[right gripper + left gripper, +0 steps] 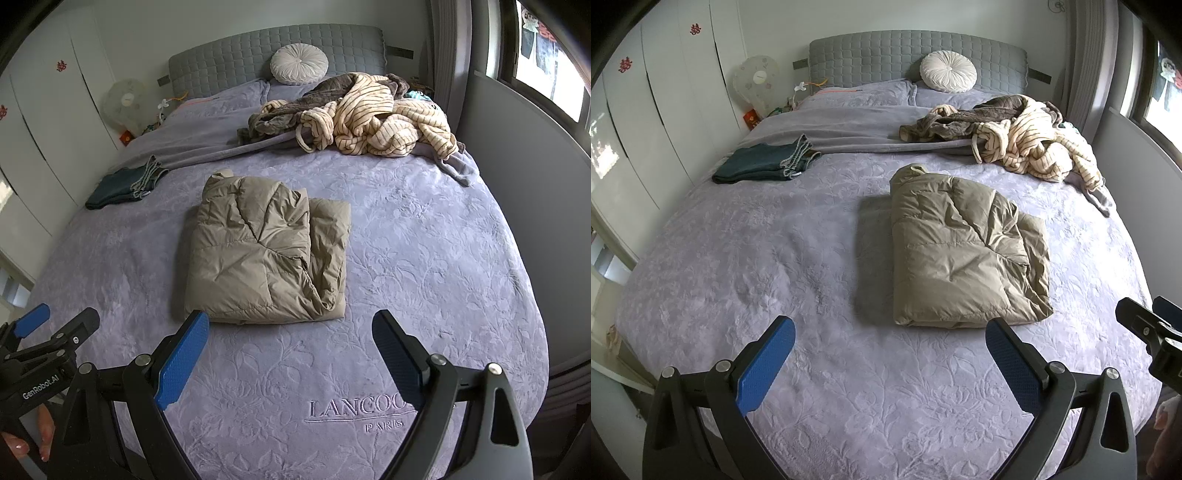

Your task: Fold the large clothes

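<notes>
A tan padded jacket lies folded into a thick rectangle in the middle of the bed. My left gripper hovers open above the bedspread just in front of it, nothing between its blue pads. My right gripper is also open and empty, with its left pad near the jacket's near edge. Each gripper shows at the edge of the other's view, the right gripper and the left gripper. At the far right of the bed lies a crumpled heap of striped cream and grey-brown clothes.
Folded dark jeans rest at the far left of the lilac bedspread. A round white cushion leans on the grey headboard. White wardrobes and a fan stand left; a grey panel and window are right.
</notes>
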The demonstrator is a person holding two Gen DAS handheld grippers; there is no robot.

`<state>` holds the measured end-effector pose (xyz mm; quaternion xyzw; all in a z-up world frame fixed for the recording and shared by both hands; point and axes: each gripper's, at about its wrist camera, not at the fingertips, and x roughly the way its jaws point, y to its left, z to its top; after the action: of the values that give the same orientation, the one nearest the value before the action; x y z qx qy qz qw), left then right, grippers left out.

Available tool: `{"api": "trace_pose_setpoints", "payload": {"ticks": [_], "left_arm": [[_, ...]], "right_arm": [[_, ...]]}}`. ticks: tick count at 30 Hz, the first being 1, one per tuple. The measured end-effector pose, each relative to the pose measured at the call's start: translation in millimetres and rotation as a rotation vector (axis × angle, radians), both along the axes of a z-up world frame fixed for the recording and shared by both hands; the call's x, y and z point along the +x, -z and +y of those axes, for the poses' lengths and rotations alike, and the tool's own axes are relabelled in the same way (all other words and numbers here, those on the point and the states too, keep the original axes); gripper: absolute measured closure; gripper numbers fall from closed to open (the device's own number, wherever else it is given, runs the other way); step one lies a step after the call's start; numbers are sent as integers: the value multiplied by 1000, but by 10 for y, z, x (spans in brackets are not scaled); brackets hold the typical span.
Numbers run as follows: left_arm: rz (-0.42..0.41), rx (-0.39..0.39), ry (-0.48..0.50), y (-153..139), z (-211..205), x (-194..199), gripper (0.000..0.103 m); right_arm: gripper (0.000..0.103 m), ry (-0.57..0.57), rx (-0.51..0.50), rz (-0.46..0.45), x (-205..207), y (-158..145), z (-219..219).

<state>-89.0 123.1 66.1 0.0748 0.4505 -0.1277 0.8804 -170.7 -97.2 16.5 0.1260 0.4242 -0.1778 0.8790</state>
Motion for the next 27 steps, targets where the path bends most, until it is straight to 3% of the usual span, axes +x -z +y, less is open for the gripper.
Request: {"api": "trace_pose_setpoints", "payload": {"ticks": [27], "left_arm": [[-2, -2, -3, -8, 9, 0, 0]], "right_arm": [[11, 3, -1, 1, 2, 0, 24]]}}
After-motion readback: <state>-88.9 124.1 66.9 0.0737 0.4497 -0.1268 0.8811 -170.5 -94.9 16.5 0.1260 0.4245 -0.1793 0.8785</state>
